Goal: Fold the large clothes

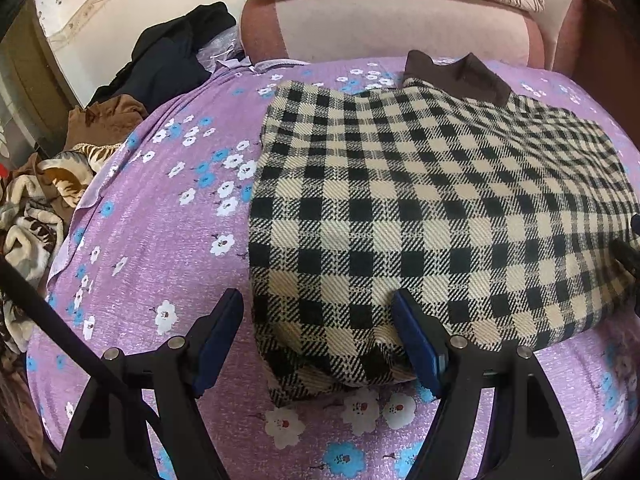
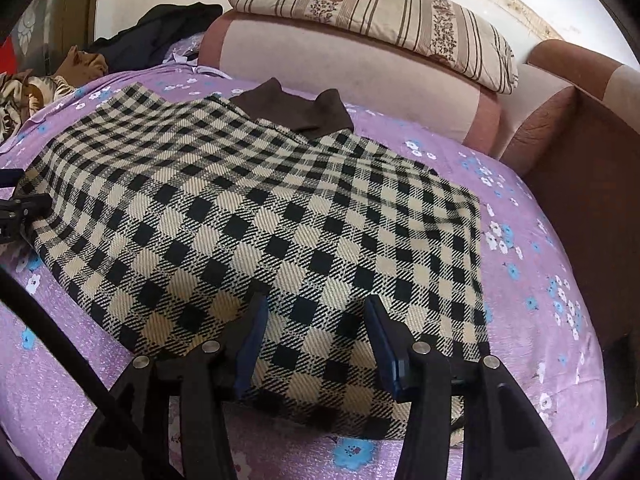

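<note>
Both tools are hovering spread, the left tool [image 1: 318,340] and right tool [image 2: 316,328] straddling the checked garment's [image 1: 420,208] near hem, soft, thick, floppy cloth best pinched at that edge.

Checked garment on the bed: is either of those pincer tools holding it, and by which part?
Neither holds it. The left gripper stands open around the garment's near corner; the right gripper stands open over its near hem, pads not pressing.
</note>
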`<state>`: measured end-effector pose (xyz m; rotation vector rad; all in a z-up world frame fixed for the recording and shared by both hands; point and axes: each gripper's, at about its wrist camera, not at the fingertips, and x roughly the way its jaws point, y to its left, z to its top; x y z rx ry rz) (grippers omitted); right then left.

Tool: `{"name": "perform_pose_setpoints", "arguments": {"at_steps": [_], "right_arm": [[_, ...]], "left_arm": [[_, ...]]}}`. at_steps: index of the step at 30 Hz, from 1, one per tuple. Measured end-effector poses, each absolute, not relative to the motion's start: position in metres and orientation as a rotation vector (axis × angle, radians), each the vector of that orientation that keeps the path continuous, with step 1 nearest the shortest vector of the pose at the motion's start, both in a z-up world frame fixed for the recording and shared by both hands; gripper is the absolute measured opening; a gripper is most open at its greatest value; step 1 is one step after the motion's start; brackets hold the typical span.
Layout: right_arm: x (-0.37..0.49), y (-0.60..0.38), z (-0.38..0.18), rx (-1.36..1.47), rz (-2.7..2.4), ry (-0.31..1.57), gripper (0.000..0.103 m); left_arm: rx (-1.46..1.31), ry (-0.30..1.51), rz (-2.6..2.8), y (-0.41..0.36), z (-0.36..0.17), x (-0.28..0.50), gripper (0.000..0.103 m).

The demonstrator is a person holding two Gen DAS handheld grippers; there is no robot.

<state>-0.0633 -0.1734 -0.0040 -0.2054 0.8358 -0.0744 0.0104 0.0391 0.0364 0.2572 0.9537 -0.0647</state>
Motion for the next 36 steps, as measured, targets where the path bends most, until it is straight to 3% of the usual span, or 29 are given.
{"name": "perform_pose_setpoints", "arguments": {"at_steps": [13, 36], "right_arm": [[-0.058, -0.174, -0.012, -0.194, -0.069, 0.867, 0.058], [-0.081, -0.123, -0.003, -0.302, -0.005, 0.758, 0.058]], "left_arm": [[0.251, 0.958, -0.067, 0.041, 0.032, 0.012, 0.078], [0.111, 0.924, -0.02, 0.077, 0.053, 0.026, 0.078]]}}
